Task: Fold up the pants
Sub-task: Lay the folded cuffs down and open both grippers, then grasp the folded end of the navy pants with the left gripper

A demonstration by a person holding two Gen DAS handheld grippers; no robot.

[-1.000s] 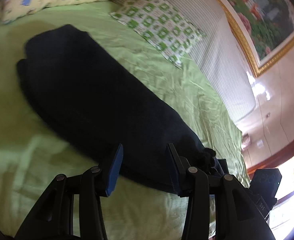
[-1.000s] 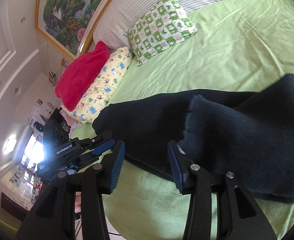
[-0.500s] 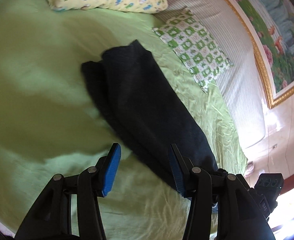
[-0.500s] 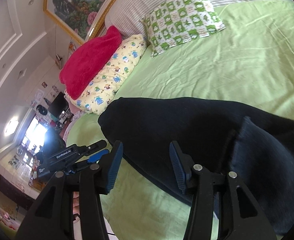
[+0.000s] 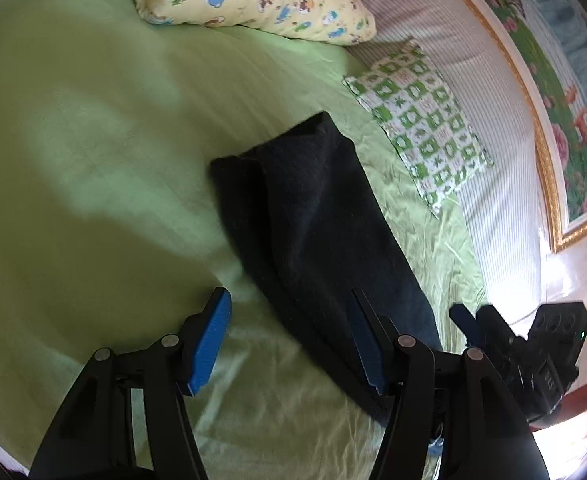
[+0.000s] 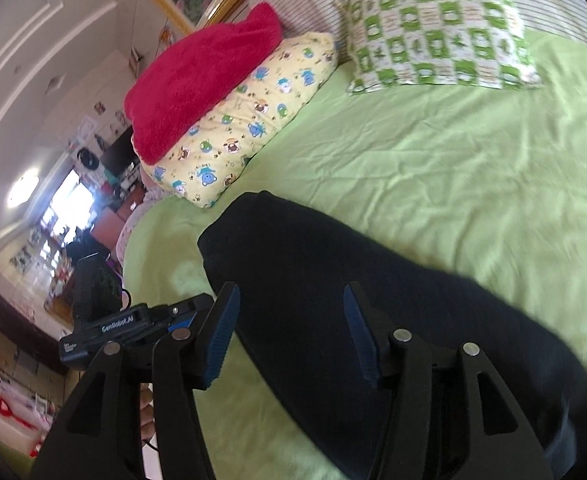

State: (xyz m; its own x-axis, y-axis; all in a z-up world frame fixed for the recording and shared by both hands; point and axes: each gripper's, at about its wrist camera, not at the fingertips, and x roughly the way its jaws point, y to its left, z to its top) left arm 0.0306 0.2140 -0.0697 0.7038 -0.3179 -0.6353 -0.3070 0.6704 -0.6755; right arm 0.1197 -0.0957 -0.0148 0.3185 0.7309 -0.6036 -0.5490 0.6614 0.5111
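Dark navy pants [image 5: 317,216] lie as one long folded strip on the green bed sheet [image 5: 93,160]. In the left wrist view my left gripper [image 5: 289,340] is open and empty, raised above the near end of the strip. In the right wrist view the pants [image 6: 333,280] run from centre to lower right. My right gripper [image 6: 289,332] is open and empty, held over the pants. The right gripper also shows in the left wrist view [image 5: 521,344]; the left gripper shows in the right wrist view [image 6: 141,316].
A green-and-white checked pillow [image 6: 437,28], a yellow cartoon pillow [image 6: 245,120] and a red fluffy blanket [image 6: 201,76] lie at the head of the bed. A striped headboard [image 5: 493,128] and a framed painting [image 5: 573,80] stand behind. The bed's edge is at left in the right wrist view.
Both grippers have lifted and pulled back from the pants. The upright flap of pants seen before near the right gripper now lies flat.
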